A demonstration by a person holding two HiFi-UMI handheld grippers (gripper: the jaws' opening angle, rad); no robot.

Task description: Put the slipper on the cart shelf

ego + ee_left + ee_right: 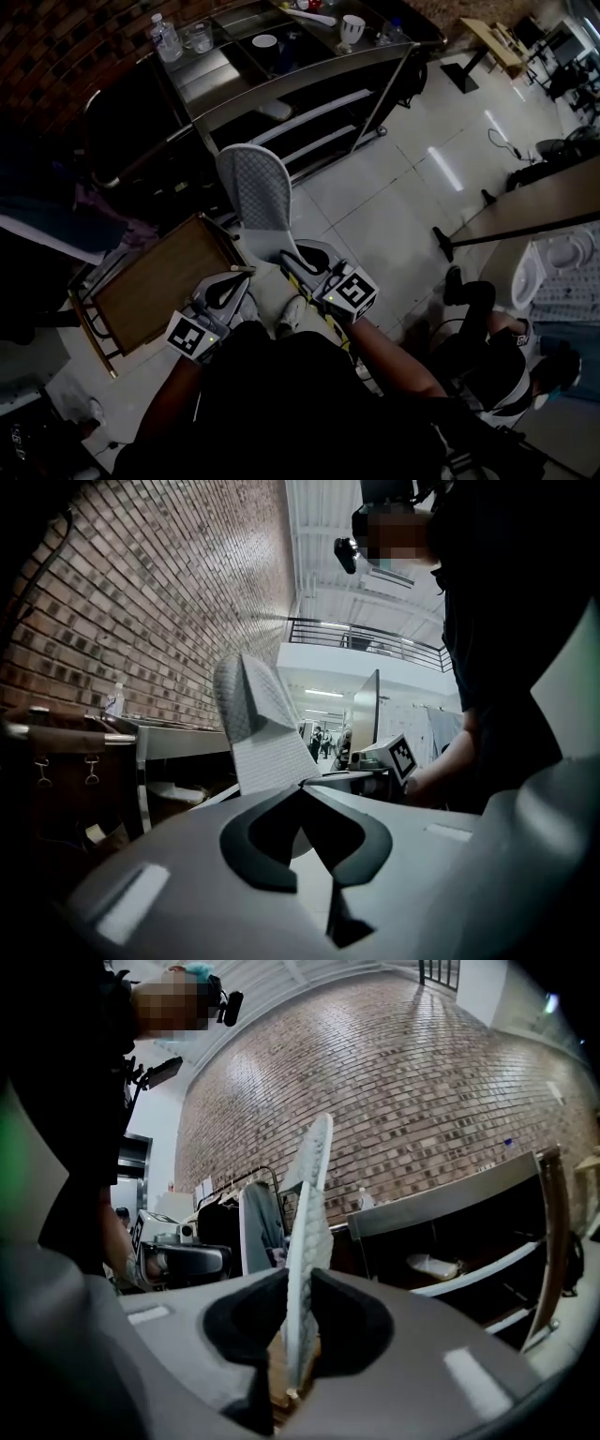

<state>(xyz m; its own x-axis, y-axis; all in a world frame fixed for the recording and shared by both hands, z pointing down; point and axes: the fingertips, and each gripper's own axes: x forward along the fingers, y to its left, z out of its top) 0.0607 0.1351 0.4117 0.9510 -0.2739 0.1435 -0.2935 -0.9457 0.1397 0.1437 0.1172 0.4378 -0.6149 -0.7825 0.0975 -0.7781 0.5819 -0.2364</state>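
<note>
Pinching a white slipper (255, 187) on edge between its jaws, the right gripper (300, 1277) holds it out in front of the metal cart (309, 80). The left gripper (302, 789) alongside has jaws pressed together, holding nothing.

Slipper (255, 192) end hidden btw right tongs (292, 262).

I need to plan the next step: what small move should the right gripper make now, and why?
Probably carry the slipper forward toward the cart shelf. The right gripper holds it on edge between its fingers, in the air short of the shelf, whose front looks open.
</note>
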